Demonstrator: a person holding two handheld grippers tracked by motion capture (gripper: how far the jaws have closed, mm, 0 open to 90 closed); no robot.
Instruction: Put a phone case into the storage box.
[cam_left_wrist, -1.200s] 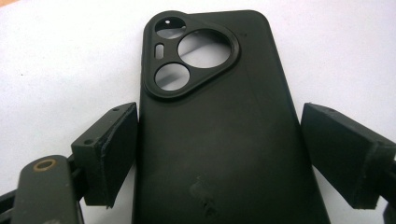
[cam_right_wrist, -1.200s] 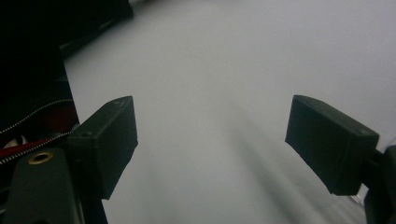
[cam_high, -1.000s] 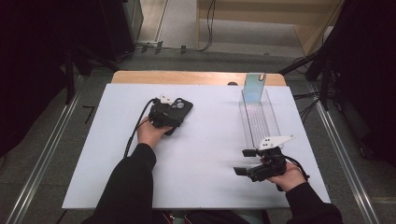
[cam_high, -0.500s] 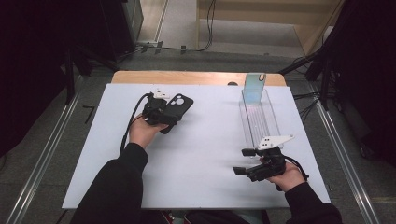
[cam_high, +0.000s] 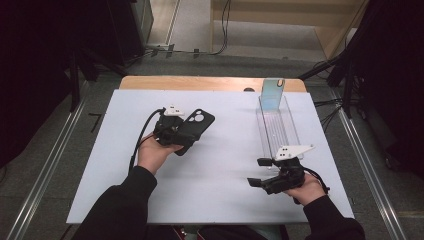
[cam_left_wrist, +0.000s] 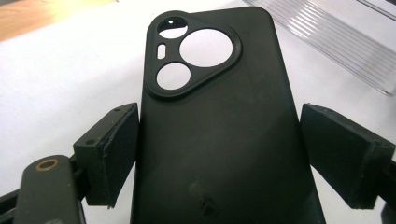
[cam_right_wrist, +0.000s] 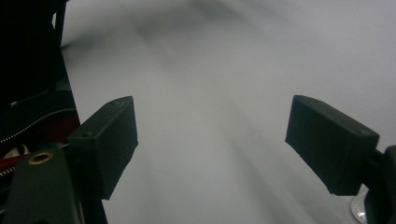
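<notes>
From above: two grippers, one black phone case gripped in the left gripper over the white table; one clear tray — right gripper gapes empty.

Left gripper view: one case clamped between both pads.

Right gripper view: jaws wide — nothing between.

Black against pale white
Matte black plastic phone case; pale white flat tabletop; clear ribbed plastic tray; pale blue upright card.

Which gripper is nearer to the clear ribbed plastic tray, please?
The right gripper: it sits just off the near end of the clear ribbed plastic tray. The left gripper, holding the black phone case, is across the table.
</notes>
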